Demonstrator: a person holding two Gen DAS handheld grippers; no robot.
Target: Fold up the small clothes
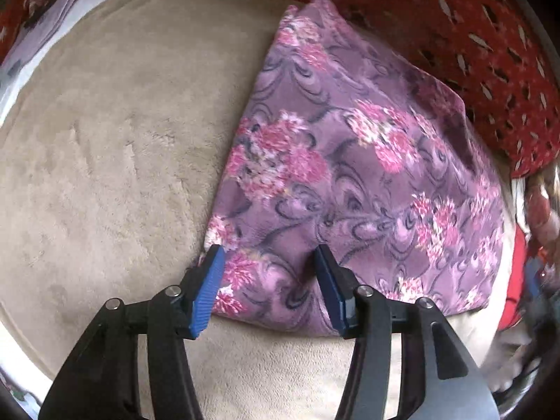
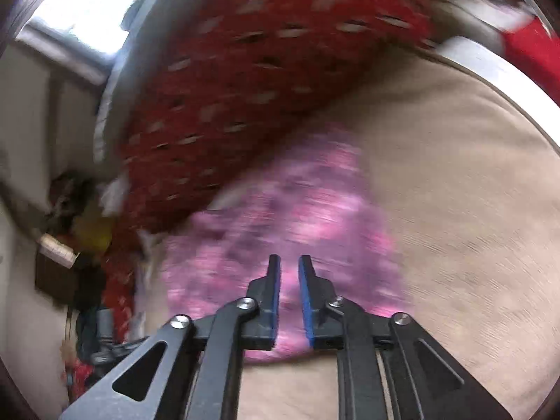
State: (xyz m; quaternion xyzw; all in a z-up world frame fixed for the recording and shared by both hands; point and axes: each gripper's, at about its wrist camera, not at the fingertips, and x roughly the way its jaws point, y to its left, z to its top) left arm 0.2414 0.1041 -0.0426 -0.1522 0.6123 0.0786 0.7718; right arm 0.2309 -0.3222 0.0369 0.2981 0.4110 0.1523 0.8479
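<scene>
On the beige plush surface, toward its right side, the purple floral garment is laid as a folded, roughly four-sided packet, its far edge tucked up against the red patterned cloth. It appears to have been set there flat so that the fold can be kept in shape while the hands are freed.

Over the near left corner of the garment the left gripper is held pointing steeply down, with its blue pads spread well apart. No fabric is pinched between them; the cloth lies beneath the gap, and whether the tips brush it cannot be told. That open stance is judged to fit a release, the corner being left where the fold wants it.

From the right wrist view, which is heavily blurred, the same pink and purple garment is seen ahead, below the red patterned cloth and beside the beige surface. The right gripper is shown with only a narrow gap between its fingers, and nothing is seen clamped in that gap. It is angled less steeply than the left.

The fold in hand is judged nearly complete; a further fold or a smoothing pass may be called for next.
</scene>
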